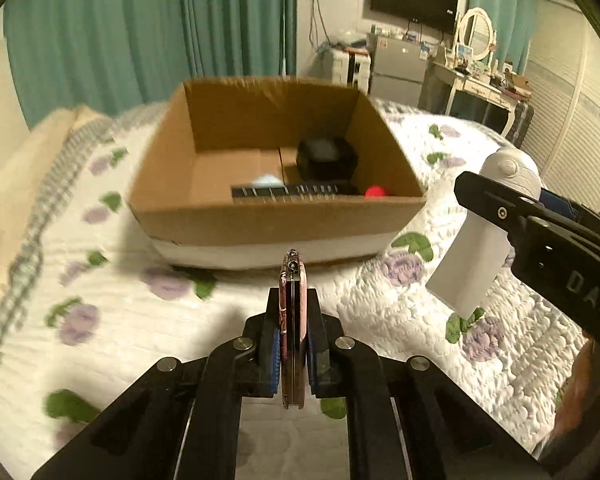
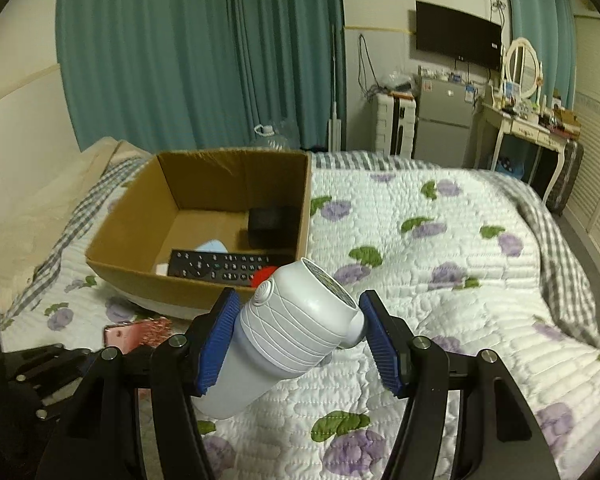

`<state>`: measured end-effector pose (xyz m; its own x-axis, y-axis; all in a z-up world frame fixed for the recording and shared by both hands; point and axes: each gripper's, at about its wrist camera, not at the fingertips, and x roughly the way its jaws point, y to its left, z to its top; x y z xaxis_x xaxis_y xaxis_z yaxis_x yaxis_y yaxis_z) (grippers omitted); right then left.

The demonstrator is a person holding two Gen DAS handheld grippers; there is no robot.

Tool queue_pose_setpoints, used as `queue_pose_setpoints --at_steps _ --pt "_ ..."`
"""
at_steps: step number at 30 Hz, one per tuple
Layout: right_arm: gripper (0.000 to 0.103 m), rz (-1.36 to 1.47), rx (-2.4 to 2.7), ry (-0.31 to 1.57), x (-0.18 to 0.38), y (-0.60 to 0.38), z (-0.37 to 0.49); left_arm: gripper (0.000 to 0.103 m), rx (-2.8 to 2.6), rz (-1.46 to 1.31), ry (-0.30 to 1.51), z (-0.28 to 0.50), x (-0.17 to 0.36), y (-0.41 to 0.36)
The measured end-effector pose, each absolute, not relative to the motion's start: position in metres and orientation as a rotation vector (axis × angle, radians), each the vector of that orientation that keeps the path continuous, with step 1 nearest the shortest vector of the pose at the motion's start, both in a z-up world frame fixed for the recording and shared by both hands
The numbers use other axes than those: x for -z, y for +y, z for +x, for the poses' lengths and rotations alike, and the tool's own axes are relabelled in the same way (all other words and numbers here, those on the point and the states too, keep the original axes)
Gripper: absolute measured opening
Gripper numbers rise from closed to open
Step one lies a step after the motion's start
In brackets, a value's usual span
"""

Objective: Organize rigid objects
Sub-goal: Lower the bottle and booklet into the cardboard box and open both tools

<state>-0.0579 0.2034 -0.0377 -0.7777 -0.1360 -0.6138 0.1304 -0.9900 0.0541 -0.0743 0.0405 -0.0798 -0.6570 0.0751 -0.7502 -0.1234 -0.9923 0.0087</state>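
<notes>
My left fingers point(image 1: 293, 344) pinch a thin pink comb point(image 1: 294, 320); my right fingers point(image 2: 300, 340) clamp a white lint shaver point(image 2: 296, 332), above the bed point(image 2: 440, 320).

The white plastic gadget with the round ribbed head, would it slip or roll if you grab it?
The white plastic gadget looks stiff and smooth, so it may slip. Its ribbed round head sits between the right gripper pads, which probably helps. On the quilted bedspread its rounded body might roll.
</notes>
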Motion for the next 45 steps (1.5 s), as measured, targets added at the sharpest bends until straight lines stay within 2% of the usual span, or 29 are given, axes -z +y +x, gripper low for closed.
queue_pose_setpoints --at_steps 9,14,19,31,35,37,38,45 --pt "0.062 0.824 2.8 0.018 -0.023 0.206 -0.066 0.01 -2.874 -1.012 0.157 -0.071 0.011 0.031" --pt "0.062 0.79 2.771 0.081 -0.049 0.199 -0.093 0.01 -2.897 -0.941 0.158 -0.105 -0.01 0.022" --pt "0.062 0.789 2.737 0.118 -0.049 0.19 -0.123 0.01 -2.866 -0.997 0.234 -0.147 0.001 0.02" --pt "0.062 0.917 2.684 0.11 0.004 0.182 -0.162 0.01 -2.812 -1.159 0.345 -0.209 0.059 0.026" --pt "0.062 0.937 2.688 0.116 0.011 0.185 -0.165 0.017 -2.828 -1.144 0.355 -0.21 0.057 0.024" --pt "0.062 0.944 2.691 0.119 0.01 0.186 -0.164 0.037 -2.851 -1.133 0.345 -0.207 0.051 0.02" --pt "0.062 0.944 2.693 0.123 0.008 0.185 -0.164 0.058 -2.874 -1.114 0.336 -0.205 0.048 0.016" --pt "0.062 0.973 2.648 0.188 0.004 0.169 -0.166 0.064 -2.961 -0.971 0.293 -0.186 0.023 -0.003"
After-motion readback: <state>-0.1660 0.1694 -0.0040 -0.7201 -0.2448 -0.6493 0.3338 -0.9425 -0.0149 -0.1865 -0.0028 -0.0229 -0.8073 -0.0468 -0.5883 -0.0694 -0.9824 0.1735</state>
